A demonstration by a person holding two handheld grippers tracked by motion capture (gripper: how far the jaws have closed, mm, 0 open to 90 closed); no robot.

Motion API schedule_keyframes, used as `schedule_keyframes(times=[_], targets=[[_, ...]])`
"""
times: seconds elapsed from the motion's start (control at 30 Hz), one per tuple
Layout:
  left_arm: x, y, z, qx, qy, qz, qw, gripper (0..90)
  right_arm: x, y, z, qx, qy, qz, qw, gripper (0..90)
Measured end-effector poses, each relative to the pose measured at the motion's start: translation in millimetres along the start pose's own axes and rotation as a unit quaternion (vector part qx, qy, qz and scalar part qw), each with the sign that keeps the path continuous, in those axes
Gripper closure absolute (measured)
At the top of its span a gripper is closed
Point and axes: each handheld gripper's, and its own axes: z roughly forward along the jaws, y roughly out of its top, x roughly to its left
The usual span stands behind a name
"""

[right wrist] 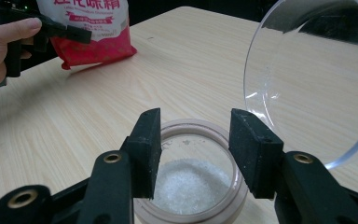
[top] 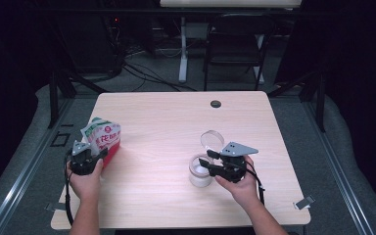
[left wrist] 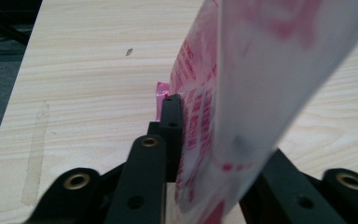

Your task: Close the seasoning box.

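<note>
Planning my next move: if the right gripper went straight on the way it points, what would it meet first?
Probably the open jar of white granules: the right gripper straddles its rim already. The tilted clear lid stands just beyond; depth is unclear.

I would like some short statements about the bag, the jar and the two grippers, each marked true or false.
1. The left gripper has the red and white printed bag between its jaws. True.
2. The clear round jar holds white grains. True.
3. The jar's transparent hinged lid is shut. False: it stands open.
4. The right gripper clamps the bag. False: it is at the jar's rim.
5. The bag is on the light wooden table. True.
</note>
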Motion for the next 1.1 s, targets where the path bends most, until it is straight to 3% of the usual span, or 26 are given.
schedule_keyframes(times=[0.23,0.33,1.1], targets=[[-0.2,1.0,-2.3,-0.022,0.002,-0.008,0.9997,49.1,0.1,-0.1,-0.1,-0.001,-0.002,0.000,1.0000,53.4],[0.3,0.8,-1.7,-0.022,0.005,-0.011,0.9997,44.2,0.2,-0.1,0.2,0.000,-0.003,0.000,1.0000,53.0],[-3.7,1.6,-2.6,-0.023,0.006,-0.008,0.9997,42.6,-0.1,-0.8,1.0,0.001,-0.004,0.001,1.0000,52.2]])
